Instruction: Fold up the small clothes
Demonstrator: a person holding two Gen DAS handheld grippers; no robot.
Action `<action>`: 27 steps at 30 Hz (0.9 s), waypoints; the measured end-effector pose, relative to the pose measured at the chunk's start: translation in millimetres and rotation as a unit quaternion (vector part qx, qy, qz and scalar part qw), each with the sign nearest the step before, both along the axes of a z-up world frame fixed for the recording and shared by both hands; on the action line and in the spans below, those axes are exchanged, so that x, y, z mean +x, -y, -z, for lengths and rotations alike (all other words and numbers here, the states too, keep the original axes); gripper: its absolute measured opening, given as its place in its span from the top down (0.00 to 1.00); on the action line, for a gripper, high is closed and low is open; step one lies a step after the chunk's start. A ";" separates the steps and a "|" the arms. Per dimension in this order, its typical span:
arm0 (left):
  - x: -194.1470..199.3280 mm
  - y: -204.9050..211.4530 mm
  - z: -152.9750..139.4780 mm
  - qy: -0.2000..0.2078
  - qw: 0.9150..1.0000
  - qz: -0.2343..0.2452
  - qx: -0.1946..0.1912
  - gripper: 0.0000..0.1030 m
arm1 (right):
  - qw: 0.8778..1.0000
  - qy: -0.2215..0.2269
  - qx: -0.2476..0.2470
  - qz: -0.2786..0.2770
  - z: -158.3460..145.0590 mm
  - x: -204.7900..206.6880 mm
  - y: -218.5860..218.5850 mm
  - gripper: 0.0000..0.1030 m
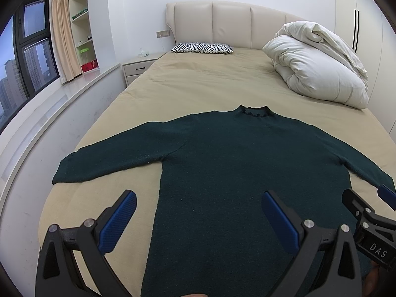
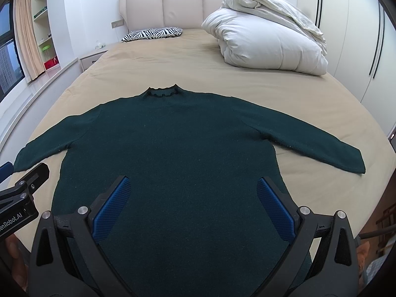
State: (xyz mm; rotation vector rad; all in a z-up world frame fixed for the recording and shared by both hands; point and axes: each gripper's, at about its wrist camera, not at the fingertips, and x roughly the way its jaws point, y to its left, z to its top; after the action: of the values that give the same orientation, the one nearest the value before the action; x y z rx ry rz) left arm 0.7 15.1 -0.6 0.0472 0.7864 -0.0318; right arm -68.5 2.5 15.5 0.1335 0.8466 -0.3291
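Note:
A dark green long-sleeved sweater (image 1: 222, 163) lies flat on the tan bed sheet (image 1: 198, 84), collar away from me, both sleeves spread out to the sides. It also shows in the right wrist view (image 2: 178, 143). My left gripper (image 1: 198, 205) is open and empty above the sweater's lower left part. My right gripper (image 2: 193, 193) is open and empty above the sweater's lower middle. The right gripper shows at the right edge of the left wrist view (image 1: 366, 198), and the left gripper at the left edge of the right wrist view (image 2: 22, 170).
A folded white duvet (image 1: 319, 64) sits at the bed's far right. A zebra-print pillow (image 1: 201, 48) lies by the padded headboard (image 1: 232, 24). A nightstand (image 1: 138, 66), window ledge and shelves are on the left, wardrobe doors (image 2: 351, 37) on the right.

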 end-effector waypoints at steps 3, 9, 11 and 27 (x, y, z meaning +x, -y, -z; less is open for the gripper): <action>0.1 -0.1 0.0 0.000 1.000 0.000 0.000 0.00 | 1.000 0.000 0.001 0.000 0.0 0.0 0.2 0.00; 0.0 0.3 -0.1 0.000 1.000 0.000 0.000 0.00 | 1.000 -0.001 0.000 0.000 0.1 0.2 -0.2 0.00; 0.0 0.3 -0.1 0.000 1.000 0.000 0.000 0.00 | 1.000 -0.001 0.001 -0.001 0.1 -0.1 0.0 0.00; -0.2 0.1 0.2 0.000 1.000 0.000 0.001 0.00 | 1.000 -0.002 0.002 -0.001 1.2 -0.2 0.5 0.00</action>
State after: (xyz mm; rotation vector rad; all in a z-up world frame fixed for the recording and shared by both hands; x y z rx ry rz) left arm 0.5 15.1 -0.8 0.0492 0.7866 -0.0318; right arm -68.7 1.9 14.3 0.1357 0.8522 -0.3254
